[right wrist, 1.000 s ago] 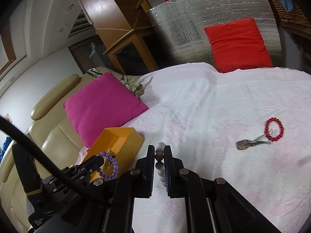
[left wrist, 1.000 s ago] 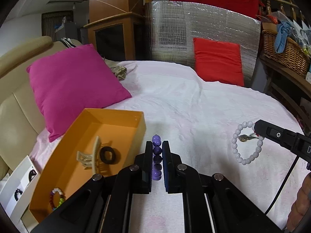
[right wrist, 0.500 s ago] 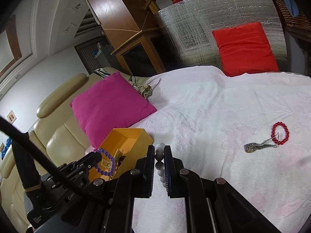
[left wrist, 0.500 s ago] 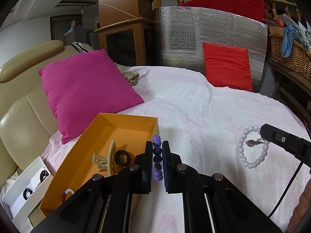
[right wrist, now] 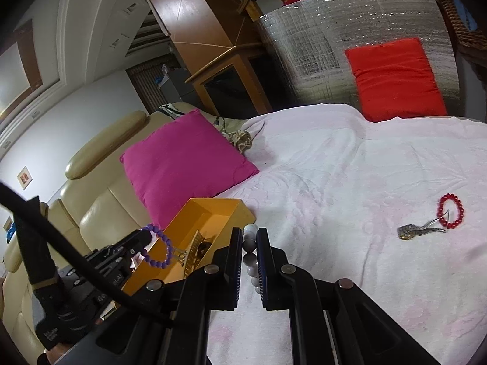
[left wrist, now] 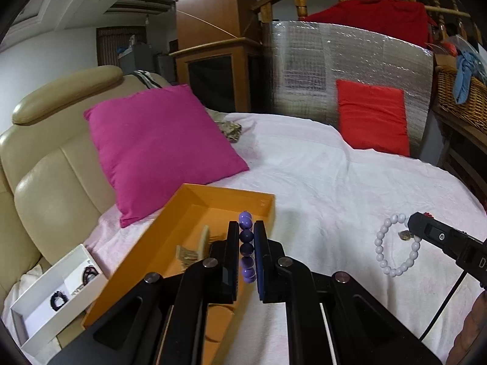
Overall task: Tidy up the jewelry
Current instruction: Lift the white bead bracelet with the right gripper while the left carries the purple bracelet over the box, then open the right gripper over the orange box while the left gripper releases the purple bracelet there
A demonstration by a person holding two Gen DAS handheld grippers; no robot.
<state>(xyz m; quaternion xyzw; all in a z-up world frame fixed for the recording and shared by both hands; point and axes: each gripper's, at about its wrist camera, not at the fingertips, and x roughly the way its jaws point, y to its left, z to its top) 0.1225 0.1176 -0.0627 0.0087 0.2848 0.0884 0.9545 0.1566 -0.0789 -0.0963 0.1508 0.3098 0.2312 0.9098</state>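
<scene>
Purple bracelet [left wrist: 246,248] is pinched in your left tongs [left wrist: 246,234] above the orange box [left wrist: 194,200], positioned for release inside, while your right tongs [right wrist: 250,240] pinch the white bracelet [right wrist: 251,254] clear of the bed [right wrist: 350,182] for the same destination.

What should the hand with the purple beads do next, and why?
Probably carry on a little further left over the orange box, then open. The left gripper is shut on the purple bracelet, which hangs near the box's right wall, and a hair clip already lies inside, so jewelry seems to go there.
</scene>
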